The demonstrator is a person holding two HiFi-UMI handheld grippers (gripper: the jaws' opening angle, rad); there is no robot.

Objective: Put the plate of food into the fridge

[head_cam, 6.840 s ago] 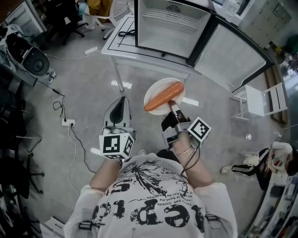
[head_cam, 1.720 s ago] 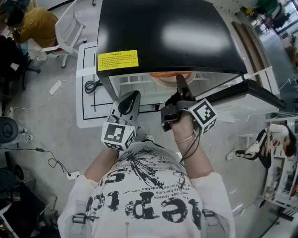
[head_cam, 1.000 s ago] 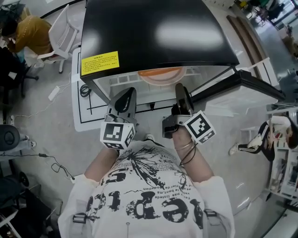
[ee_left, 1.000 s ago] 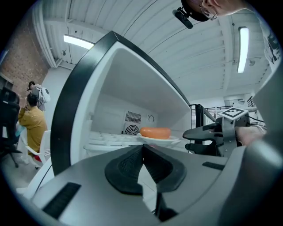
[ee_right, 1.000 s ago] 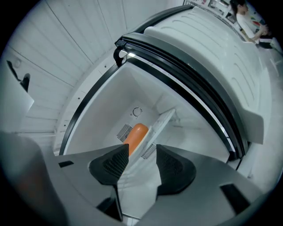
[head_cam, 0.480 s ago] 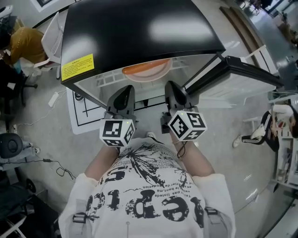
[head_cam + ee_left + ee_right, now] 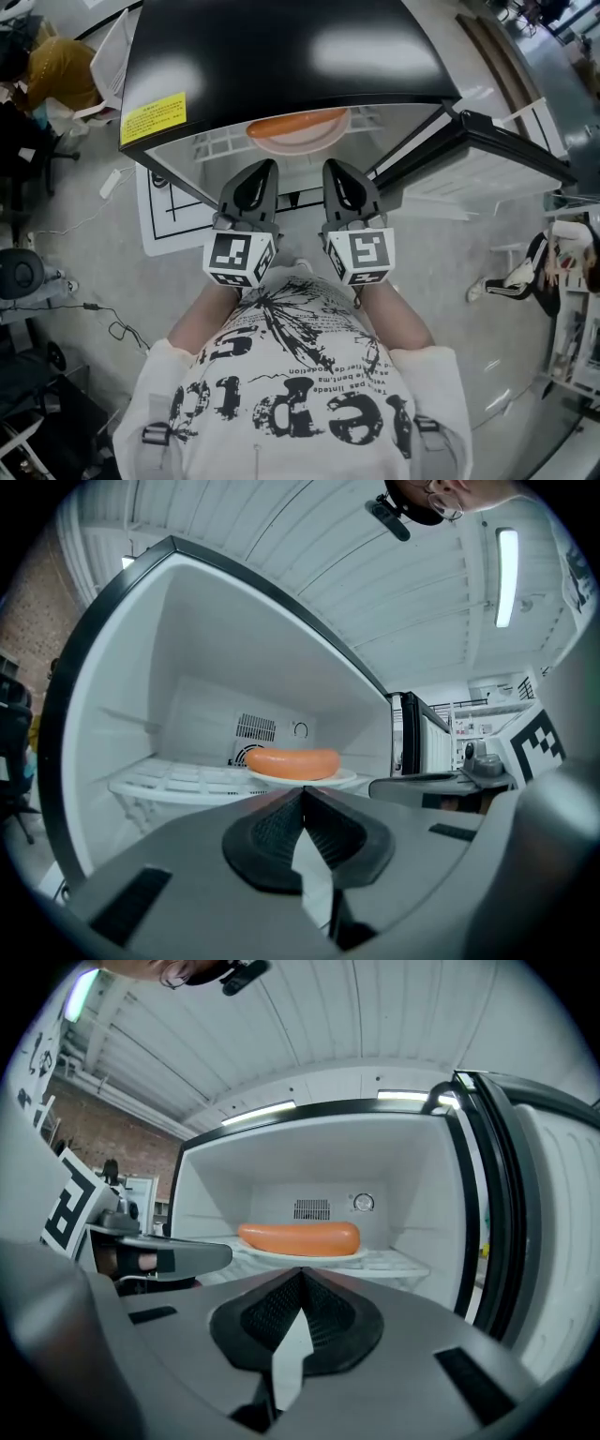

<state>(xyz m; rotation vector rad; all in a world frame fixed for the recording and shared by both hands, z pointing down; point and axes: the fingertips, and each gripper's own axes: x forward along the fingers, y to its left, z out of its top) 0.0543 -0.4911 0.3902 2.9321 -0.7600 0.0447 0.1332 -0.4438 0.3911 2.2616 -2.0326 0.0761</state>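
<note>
Both claws are shut & empty: left claw [image 7: 302, 797] and right claw [image 7: 300, 1277] each have jaws pressed together, held side by side just outside the open fridge [image 7: 281, 56]. Plate [image 7: 302, 1254] w/ long orange food [image 7: 300, 1237] sits on the white wire shelf [image 7: 178, 778] inside, clear of both claws. Fridge door [image 7: 487, 150] stands open at right. Fridge rests on a white desk [image 7: 161, 230].

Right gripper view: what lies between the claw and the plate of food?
Only a bare strip of white fridge shelf separates the right claw from the plate, as the right gripper view shows.
</note>
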